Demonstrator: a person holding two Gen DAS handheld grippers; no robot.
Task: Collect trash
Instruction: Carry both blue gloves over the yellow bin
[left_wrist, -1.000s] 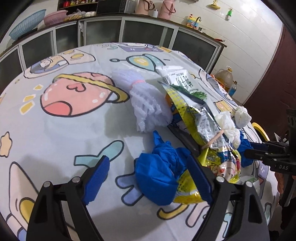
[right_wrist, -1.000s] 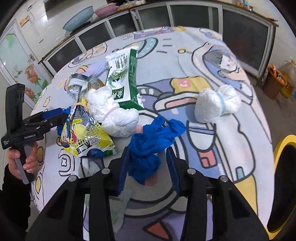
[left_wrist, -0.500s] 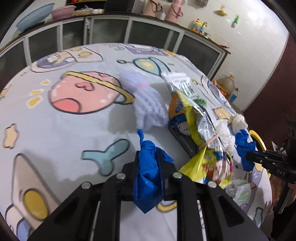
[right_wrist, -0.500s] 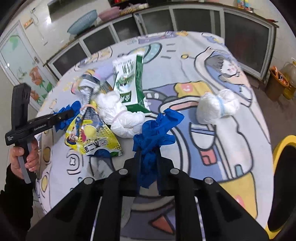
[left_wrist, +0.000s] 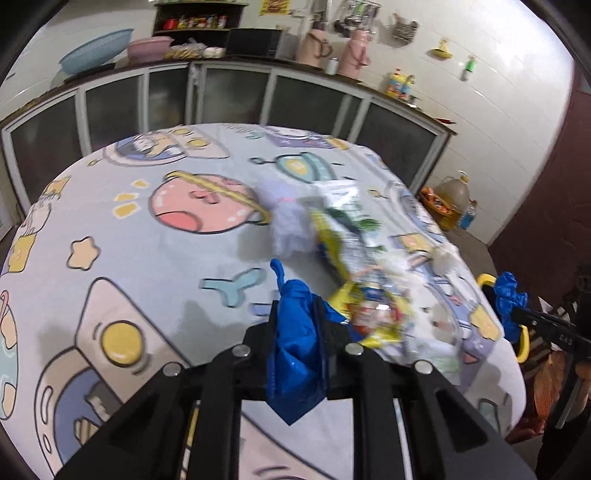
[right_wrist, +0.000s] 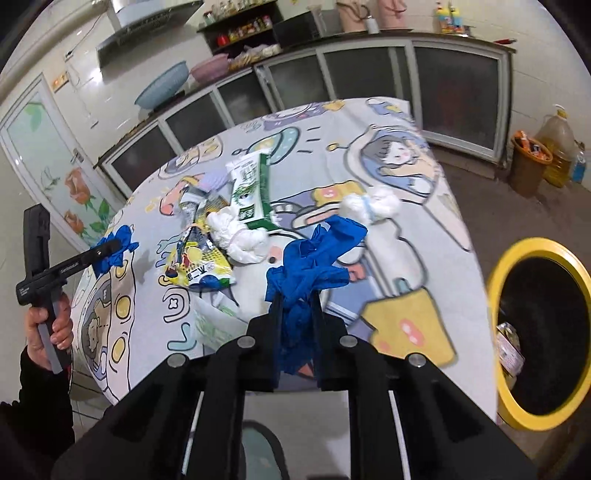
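Note:
My left gripper (left_wrist: 297, 314) is shut on a crumpled blue glove (left_wrist: 293, 343) and holds it above the cartoon tablecloth (left_wrist: 129, 236). My right gripper (right_wrist: 297, 306) is shut on a second blue glove (right_wrist: 314, 258), lifted over the table's near edge. Still on the table are a yellow snack bag (right_wrist: 195, 258), a green-and-white packet (right_wrist: 249, 192), a white crumpled bag (right_wrist: 240, 236) and a white wad (right_wrist: 369, 206). The right gripper with its glove (left_wrist: 508, 299) shows in the left wrist view, and the left gripper (right_wrist: 110, 251) in the right wrist view.
A yellow-rimmed black trash bin (right_wrist: 543, 332) stands on the floor right of the table. A white mesh wad (left_wrist: 288, 229) lies mid-table. Cabinets (left_wrist: 221, 96) line the back wall. An oil jug (right_wrist: 557, 147) and a brown basket (right_wrist: 528, 162) stand at the far right.
Both grippers closed on their blue gloves and lifted them up and back from the table. The right gripper swung right, bringing the yellow-rimmed bin into view.

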